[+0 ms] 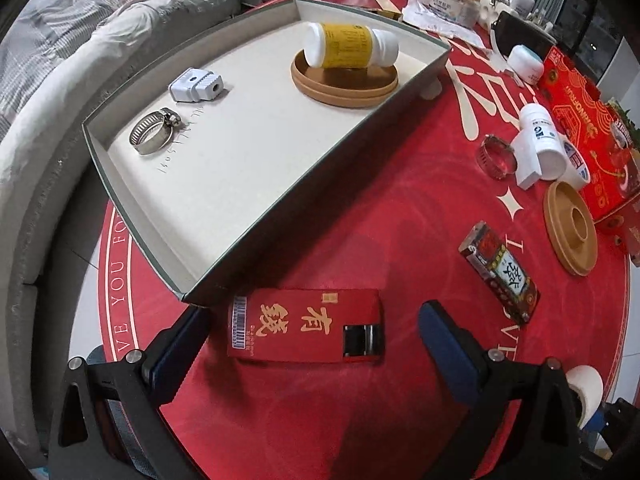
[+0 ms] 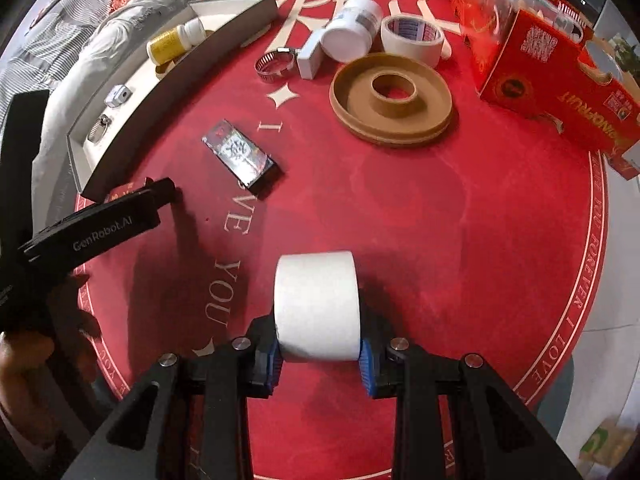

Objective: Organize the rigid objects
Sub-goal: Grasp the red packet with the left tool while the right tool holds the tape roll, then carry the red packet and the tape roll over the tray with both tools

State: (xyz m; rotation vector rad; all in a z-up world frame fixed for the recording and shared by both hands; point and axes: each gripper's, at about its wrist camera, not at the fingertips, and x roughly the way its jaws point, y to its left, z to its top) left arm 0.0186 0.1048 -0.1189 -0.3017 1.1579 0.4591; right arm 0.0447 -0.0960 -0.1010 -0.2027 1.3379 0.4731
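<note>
Right wrist view: right tongs [image 2: 319, 354] clenched on a white roll [image 2: 317, 306], blue pads [image 2: 275, 364] pressing both its sides, above the near part of the red tabletop [image 2: 440, 220]. Left wrist view: left tongs [image 1: 316, 344] spread wide and empty, straddling a red packet [image 1: 306, 326] lying flat just in front of the tray [image 1: 224, 148]. Tray sits at left; inside it a hose clamp [image 1: 152, 132], a white plug [image 1: 196, 85] and a yellow bottle [image 1: 350, 46] lying on a brown lid [image 1: 344, 84]. Right of the packet: small box [image 1: 498, 272], brown disc [image 1: 570, 228], second clamp [image 1: 496, 157], white bottle [image 1: 542, 142].
</note>
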